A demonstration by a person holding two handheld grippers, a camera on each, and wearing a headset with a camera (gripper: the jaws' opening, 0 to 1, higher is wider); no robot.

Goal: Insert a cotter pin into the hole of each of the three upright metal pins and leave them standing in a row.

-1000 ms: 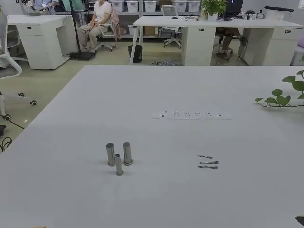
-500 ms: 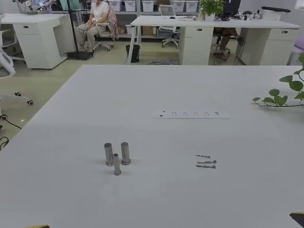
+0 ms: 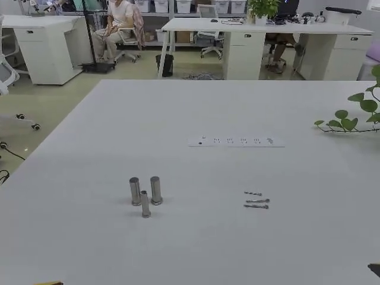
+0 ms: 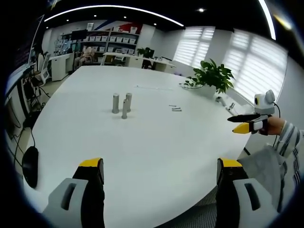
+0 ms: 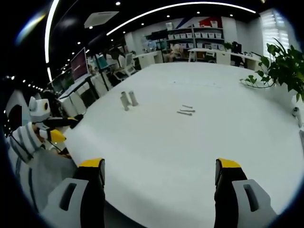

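- We are seeing three upright grey metal pins [image 3: 145, 203] clustered, silver cotter pins [image 3: 257, 200] lying rightward.
- Left gripper [image 4: 160, 166], right gripper [image 5: 159, 165]: jaws are standing apart.

Three grey metal pins [image 3: 155, 190] stand upright in a tight triangle, lower left of centre in the head view: two side by side behind, a thinner one just in front between them. Three small cotter pins [image 3: 257, 200] lie flat and loose, roughly parallel, well apart to the right.
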